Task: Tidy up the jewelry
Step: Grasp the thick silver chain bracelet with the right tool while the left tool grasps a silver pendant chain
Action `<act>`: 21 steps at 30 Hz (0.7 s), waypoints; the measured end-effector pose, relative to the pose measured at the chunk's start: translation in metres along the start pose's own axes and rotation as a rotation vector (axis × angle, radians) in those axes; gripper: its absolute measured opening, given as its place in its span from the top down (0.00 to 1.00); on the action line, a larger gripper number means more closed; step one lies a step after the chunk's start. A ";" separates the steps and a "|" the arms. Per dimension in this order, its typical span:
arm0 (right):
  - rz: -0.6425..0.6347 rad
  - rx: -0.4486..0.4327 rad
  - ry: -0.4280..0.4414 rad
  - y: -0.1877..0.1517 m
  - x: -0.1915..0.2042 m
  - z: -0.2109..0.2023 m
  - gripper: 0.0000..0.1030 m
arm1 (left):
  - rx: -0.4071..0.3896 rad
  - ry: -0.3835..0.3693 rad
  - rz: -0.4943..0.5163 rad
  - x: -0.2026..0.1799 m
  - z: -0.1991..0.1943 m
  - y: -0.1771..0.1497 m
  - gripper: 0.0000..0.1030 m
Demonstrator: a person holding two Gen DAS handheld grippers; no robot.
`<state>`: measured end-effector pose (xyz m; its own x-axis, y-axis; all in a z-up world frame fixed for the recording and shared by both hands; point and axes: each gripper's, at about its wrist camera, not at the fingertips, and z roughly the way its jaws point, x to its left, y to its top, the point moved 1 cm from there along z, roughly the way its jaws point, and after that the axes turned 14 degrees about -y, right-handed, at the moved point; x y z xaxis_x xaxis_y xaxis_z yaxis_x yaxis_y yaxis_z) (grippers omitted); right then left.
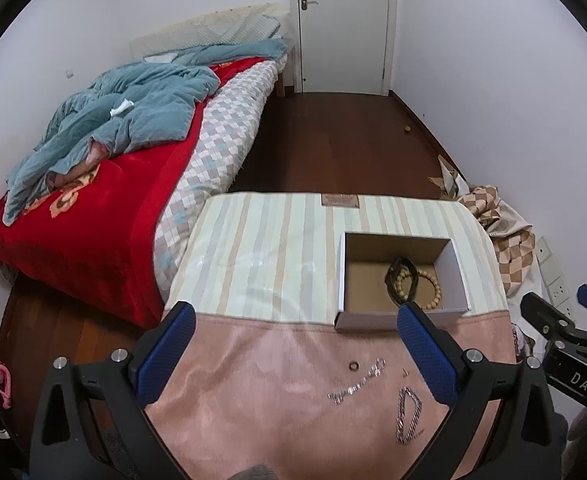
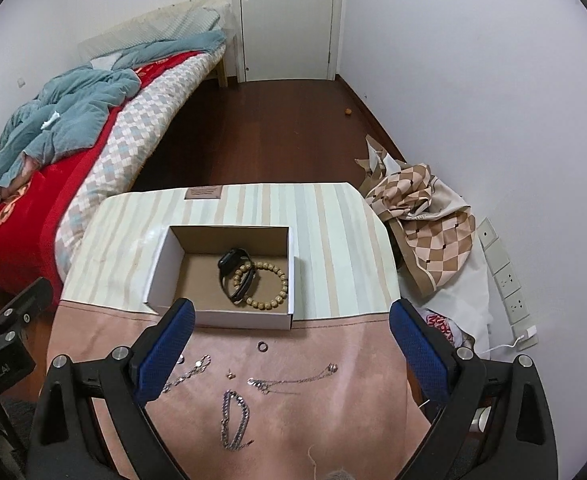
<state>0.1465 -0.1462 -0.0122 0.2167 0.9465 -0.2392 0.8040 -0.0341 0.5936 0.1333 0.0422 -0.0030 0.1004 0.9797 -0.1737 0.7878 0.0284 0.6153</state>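
Note:
An open cardboard box (image 2: pixel 165 276) (image 1: pixel 459 276) stands on the cloth-covered table and holds a black watch band (image 2: pixel 235 270) and a wooden bead bracelet (image 2: pixel 273 296) (image 1: pixel 433 286). On the pink cloth in front of it lie a ring (image 2: pixel 262 346) (image 1: pixel 353 365), a thick silver chain (image 2: pixel 233 420) (image 1: pixel 408 414), a thin chain (image 2: pixel 191 372) (image 1: pixel 359 384), a necklace with a pendant (image 2: pixel 293 380) and a small earring (image 2: pixel 229 375). My left gripper (image 1: pixel 295 334) and my right gripper (image 2: pixel 291 330) are both open and empty above the cloth.
A bed (image 1: pixel 93 208) with a red blanket and a blue quilt stands to the left. Checked fabric (image 2: pixel 425 216) is piled at the table's right, beside wall sockets (image 2: pixel 505 276). A dark wooden floor (image 2: pixel 273 128) leads to a white door (image 2: pixel 289 20).

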 end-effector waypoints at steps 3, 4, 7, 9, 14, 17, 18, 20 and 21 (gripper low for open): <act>0.008 0.035 0.018 -0.016 0.001 0.005 0.04 | 0.027 0.012 -0.019 0.006 0.007 -0.016 0.00; 0.000 0.058 0.018 -0.025 0.004 0.011 0.04 | 0.046 0.026 -0.024 0.011 0.014 -0.026 0.00; -0.016 0.157 0.036 -0.058 0.013 0.042 0.04 | 0.114 0.072 -0.036 0.024 0.041 -0.054 0.00; -0.018 0.225 0.054 -0.085 0.022 0.066 0.04 | 0.172 0.088 -0.053 0.035 0.060 -0.073 0.00; -0.030 0.368 0.078 -0.140 0.043 0.124 0.40 | 0.280 0.125 -0.056 0.054 0.097 -0.111 0.00; -0.050 0.369 0.082 -0.153 0.052 0.133 0.45 | 0.299 0.122 -0.045 0.056 0.106 -0.120 0.00; -0.066 0.344 0.068 -0.154 0.056 0.131 0.47 | 0.303 0.115 -0.040 0.056 0.109 -0.122 0.00; -0.117 0.312 0.038 -0.158 0.065 0.129 0.48 | 0.305 0.095 -0.036 0.055 0.113 -0.125 0.00; -0.133 0.297 0.036 -0.159 0.068 0.127 0.50 | 0.306 0.088 -0.033 0.054 0.115 -0.125 0.00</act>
<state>0.1037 -0.1173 -0.2208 0.0840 0.9594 -0.2693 0.9514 0.0031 0.3079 0.1097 0.0689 -0.1777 0.0292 0.9930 -0.1146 0.9373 0.0127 0.3482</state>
